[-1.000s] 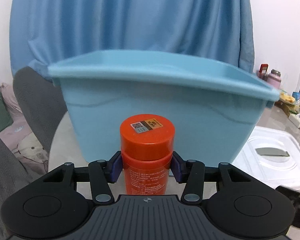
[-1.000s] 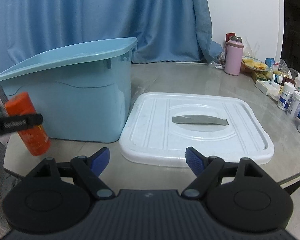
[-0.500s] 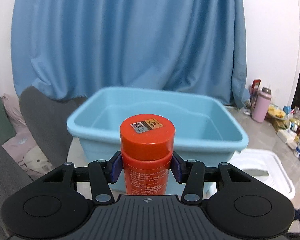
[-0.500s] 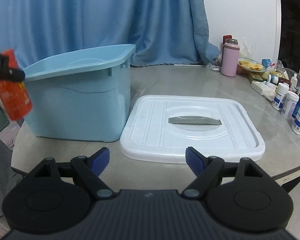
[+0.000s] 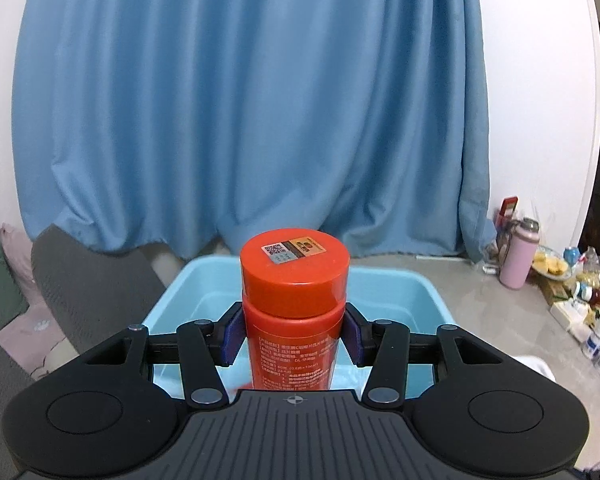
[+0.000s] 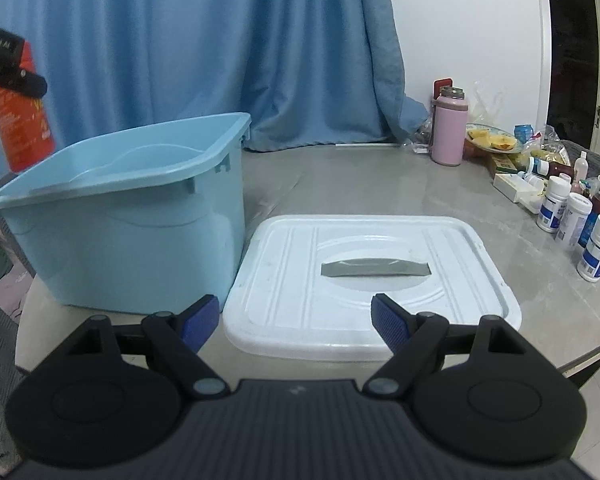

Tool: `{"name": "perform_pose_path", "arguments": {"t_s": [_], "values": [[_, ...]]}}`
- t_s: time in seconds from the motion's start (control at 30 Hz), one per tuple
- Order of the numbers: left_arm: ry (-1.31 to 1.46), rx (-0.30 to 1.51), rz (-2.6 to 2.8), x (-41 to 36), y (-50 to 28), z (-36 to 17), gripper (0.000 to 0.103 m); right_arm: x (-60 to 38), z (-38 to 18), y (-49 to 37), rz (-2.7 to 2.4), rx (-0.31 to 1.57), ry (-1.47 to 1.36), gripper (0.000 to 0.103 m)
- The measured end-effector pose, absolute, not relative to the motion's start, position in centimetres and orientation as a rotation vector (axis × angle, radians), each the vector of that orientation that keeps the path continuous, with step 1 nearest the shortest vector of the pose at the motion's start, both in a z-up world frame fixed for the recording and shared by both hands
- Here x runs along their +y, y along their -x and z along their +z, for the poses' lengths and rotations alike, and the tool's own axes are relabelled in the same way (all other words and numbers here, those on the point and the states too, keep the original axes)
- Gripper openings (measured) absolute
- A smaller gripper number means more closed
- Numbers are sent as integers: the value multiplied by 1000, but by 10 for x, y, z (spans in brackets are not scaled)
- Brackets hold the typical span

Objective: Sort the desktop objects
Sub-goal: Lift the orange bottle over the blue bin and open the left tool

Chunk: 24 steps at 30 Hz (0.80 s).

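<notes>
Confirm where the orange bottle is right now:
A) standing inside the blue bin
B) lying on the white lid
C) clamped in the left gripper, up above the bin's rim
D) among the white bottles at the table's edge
C: the left gripper is shut on the orange bottle, and the right wrist view shows it in the air above the rim of the blue bin, not on the white lid.

Blue curtain (image 6: pixel 220 40) covers the rear wall; white wall (image 6: pixel 472 20) to its right. Grey tabletop (image 6: pixel 340 176). Grey chair (image 5: pixel 88 284) at left.
</notes>
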State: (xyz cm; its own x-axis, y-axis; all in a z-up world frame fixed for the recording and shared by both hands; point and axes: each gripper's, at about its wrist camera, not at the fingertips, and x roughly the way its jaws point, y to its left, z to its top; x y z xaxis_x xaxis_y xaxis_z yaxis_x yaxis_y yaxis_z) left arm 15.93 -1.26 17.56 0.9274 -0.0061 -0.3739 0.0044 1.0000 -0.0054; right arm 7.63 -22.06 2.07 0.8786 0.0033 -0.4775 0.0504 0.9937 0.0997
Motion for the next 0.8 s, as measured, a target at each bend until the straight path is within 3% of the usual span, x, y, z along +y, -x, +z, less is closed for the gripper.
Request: {"name": "perform_pose_path", "arguments": {"t_s": [0.27,0.8], "values": [[33,414,3,-9,-212,177,50,-223,20,-88,-29,500,-118,83],[29,548,-3,7,-271,126,50,-213,17,-110,-16,528,-108,83]]}}
